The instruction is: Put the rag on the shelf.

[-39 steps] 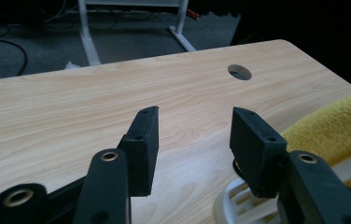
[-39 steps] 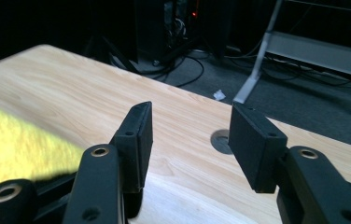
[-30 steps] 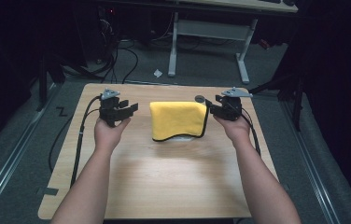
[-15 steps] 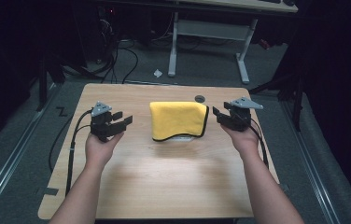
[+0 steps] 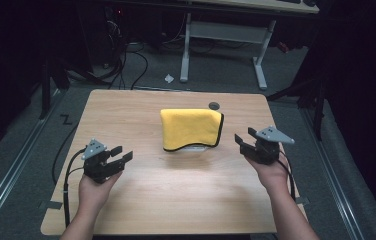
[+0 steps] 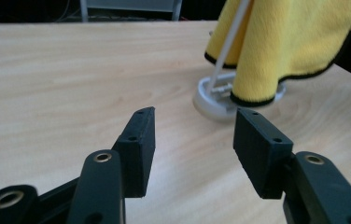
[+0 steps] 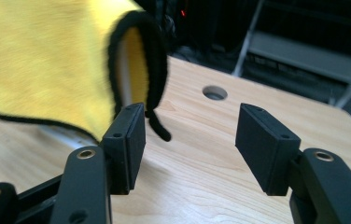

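The yellow cloth (image 5: 191, 129) hangs draped over its stand (image 6: 220, 95) at centre frame; both tongs, left (image 5: 117, 158) and right (image 5: 242, 143), wait open and empty, so the work seems finished.

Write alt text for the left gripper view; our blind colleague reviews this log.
A yellow cloth hangs over a white stand on a wooden table. The left gripper is in front, jaws open and empty.

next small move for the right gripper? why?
Probably ease the right gripper toward the cloth's near black-trimmed edge. Its fingers are open and empty, the cloth hangs draped over a white stand, and that edge sits just beyond them.
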A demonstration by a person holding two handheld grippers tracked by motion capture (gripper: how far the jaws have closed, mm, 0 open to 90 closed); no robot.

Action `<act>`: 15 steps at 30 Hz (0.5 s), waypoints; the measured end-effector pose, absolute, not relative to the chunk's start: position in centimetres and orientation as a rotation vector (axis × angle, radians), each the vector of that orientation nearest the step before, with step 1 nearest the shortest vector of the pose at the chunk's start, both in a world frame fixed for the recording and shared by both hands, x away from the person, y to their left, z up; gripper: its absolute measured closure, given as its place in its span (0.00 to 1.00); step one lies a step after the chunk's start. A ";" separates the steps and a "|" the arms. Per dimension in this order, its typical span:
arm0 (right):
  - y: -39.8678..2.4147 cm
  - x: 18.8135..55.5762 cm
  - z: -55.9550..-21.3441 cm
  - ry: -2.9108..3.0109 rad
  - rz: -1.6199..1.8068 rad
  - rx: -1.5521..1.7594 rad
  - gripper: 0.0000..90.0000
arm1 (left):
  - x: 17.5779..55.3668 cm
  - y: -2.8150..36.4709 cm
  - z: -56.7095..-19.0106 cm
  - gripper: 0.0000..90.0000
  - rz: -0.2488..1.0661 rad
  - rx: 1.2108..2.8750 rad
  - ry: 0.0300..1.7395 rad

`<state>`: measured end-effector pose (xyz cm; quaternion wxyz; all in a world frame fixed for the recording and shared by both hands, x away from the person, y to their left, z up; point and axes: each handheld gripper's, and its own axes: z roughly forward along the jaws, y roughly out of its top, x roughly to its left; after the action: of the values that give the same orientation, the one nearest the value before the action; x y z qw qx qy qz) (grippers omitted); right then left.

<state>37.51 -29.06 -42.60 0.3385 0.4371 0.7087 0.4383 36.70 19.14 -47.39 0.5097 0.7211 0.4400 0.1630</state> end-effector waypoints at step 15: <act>-25.7 31.5 -48.7 1.993 1.116 1.076 0.47 | 31.1 17.0 -51.9 0.53 0.272 1.912 1.039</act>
<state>31.49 -25.74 -48.74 0.3036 0.4061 0.7521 0.4210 31.11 17.03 -51.87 0.4569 0.7755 0.4216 0.1102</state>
